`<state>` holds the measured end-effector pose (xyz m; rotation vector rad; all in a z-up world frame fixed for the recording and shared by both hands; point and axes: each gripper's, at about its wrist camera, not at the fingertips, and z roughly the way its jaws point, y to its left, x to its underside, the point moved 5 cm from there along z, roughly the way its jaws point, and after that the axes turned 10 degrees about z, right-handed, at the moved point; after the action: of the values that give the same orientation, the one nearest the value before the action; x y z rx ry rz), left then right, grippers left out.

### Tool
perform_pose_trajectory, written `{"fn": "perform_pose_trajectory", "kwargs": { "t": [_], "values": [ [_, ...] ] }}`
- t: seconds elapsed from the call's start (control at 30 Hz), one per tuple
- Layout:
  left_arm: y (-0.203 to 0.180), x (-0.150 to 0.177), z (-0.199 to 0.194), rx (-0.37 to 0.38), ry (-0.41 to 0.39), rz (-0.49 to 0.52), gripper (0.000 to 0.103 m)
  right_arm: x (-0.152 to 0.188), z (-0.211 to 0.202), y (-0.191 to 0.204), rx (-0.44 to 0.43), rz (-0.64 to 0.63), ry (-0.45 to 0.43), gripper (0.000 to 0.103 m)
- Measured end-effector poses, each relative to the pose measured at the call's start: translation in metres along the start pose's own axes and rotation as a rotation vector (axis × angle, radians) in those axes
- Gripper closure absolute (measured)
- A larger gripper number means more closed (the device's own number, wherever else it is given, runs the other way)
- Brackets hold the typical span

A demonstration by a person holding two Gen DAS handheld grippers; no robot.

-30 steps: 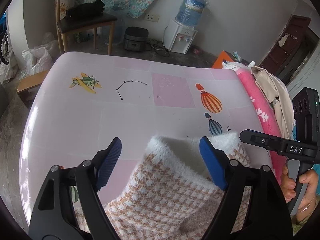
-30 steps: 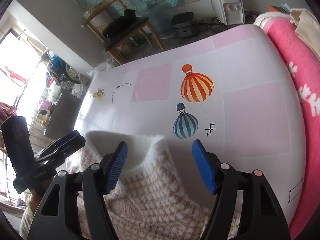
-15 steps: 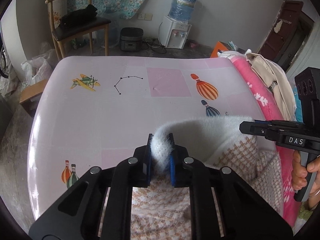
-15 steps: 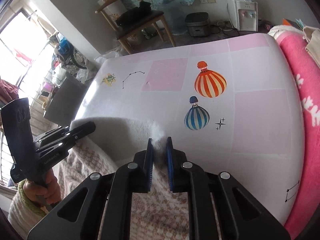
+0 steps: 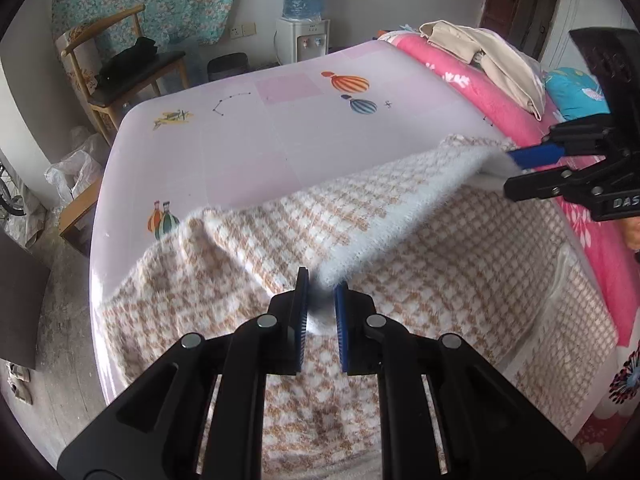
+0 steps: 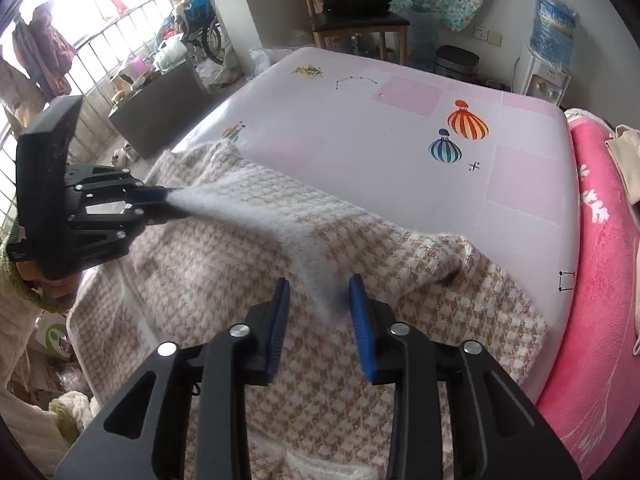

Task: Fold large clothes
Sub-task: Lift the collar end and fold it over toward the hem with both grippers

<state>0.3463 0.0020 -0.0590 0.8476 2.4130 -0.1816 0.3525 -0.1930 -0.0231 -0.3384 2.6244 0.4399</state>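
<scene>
Right wrist view: our right gripper (image 6: pixel 320 300) jaws have just been opening, white hem loose between them; left gripper (image 5: pixel 320 300) pinches sweater (image 5: pixel 460 248) hem over bed (image 5: pixel 248 152). Risk: right corner drops, fold skews.

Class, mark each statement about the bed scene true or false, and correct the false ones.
1. The left gripper pinches the white fuzzy edge of the checked garment. True; its jaws have just closed on it.
2. The right gripper is clamped tight on that edge. False: its jaws have just been opening, and the edge lies loose between the pads.
3. The garment lies on a plain blue sheet. False: the sheet is pink and white, printed with hot-air balloons.
4. A water dispenser stands by the far wall. True.
5. The wooden chair has nothing on it. False: a dark item lies on its seat.
</scene>
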Motion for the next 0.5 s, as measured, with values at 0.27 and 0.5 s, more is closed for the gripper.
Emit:
{"fn": "perform_pose_trajectory", "kwargs": {
  "t": [0.27, 0.5],
  "values": [
    [0.006, 0.008, 0.010, 0.015, -0.005, -0.081, 0.089, -0.054, -0.027, 0.014, -0.192, 0.160, -0.172, 0.057],
    [0.018, 0.019, 0.006, 0.075, -0.004, -0.142, 0.087, -0.047, 0.065, 0.000, -0.139, 0.306, 0.053, 0.080]
  ]
}}
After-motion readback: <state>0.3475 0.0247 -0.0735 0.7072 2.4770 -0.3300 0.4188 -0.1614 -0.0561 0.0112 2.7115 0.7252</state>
